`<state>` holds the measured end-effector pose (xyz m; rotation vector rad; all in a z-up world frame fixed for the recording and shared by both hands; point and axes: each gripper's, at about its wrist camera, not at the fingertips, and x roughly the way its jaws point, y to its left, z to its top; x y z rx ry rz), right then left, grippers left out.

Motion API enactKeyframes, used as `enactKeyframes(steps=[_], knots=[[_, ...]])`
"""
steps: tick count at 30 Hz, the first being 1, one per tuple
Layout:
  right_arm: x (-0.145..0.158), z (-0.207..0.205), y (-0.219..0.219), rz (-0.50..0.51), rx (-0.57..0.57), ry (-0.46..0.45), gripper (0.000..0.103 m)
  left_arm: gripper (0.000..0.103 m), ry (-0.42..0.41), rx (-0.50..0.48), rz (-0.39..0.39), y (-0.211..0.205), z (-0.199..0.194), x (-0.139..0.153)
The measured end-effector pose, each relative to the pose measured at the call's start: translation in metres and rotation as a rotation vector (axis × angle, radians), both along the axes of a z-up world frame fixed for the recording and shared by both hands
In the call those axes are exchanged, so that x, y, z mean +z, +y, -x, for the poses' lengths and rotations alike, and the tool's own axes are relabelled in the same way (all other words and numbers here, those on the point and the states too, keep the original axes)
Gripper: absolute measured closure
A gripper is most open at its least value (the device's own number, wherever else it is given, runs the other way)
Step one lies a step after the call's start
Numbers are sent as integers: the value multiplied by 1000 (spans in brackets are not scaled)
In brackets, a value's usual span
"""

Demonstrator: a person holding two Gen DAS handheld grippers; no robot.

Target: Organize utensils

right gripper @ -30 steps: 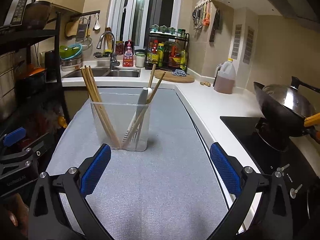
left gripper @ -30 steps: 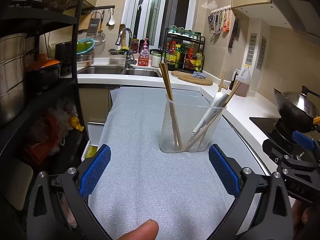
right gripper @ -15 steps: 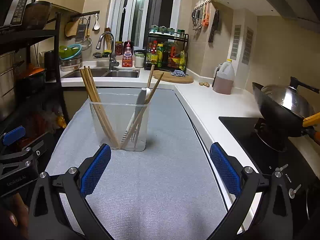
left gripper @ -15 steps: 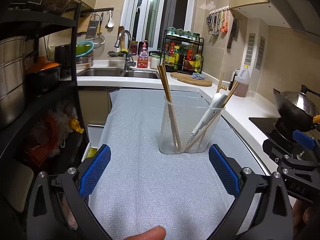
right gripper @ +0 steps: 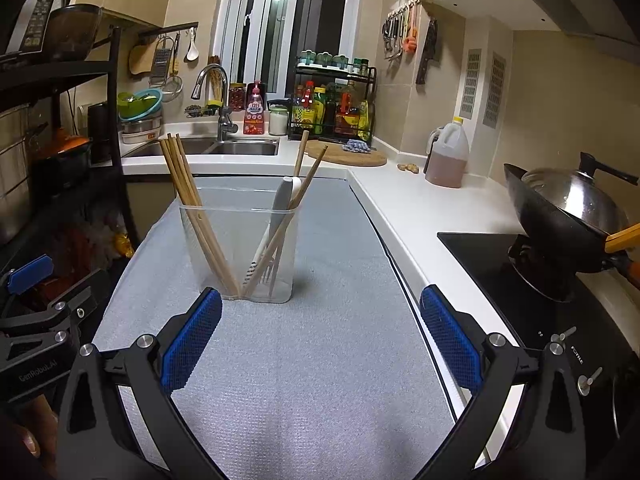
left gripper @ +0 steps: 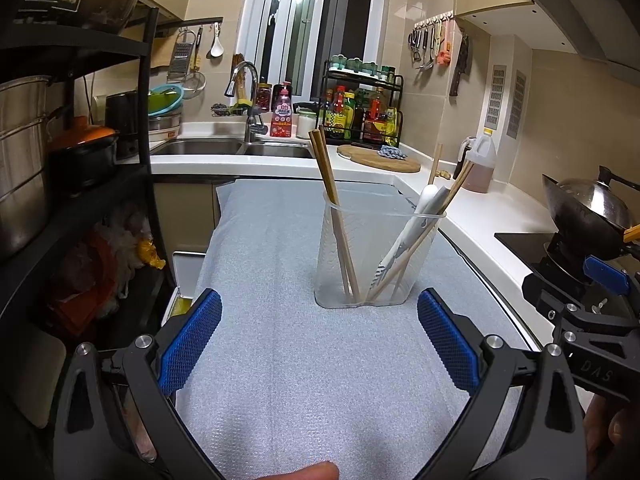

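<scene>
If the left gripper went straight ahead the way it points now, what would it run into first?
Most likely the clear plastic utensil holder, which stands on the grey mat slightly right of the open left gripper's centre line. Nothing lies between them, though depth is hard to judge.

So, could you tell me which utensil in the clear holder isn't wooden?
The white-handled utensil, leaning right in the clear holder among chopsticks; everything else is brown wood.

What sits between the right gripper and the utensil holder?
Nothing visible. Only bare grey mat lies between the open right gripper and the clear holder. The left gripper hangs off to the left, out of that path.
</scene>
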<state>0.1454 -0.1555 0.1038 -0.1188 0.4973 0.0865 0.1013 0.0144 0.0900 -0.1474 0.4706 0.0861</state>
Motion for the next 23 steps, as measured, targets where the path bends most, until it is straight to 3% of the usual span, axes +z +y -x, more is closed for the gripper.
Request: enactKeyframes(steps=[23], knots=[[0, 0, 3, 0, 0, 0, 6, 8, 1, -3, -1, -3, 0, -3]])
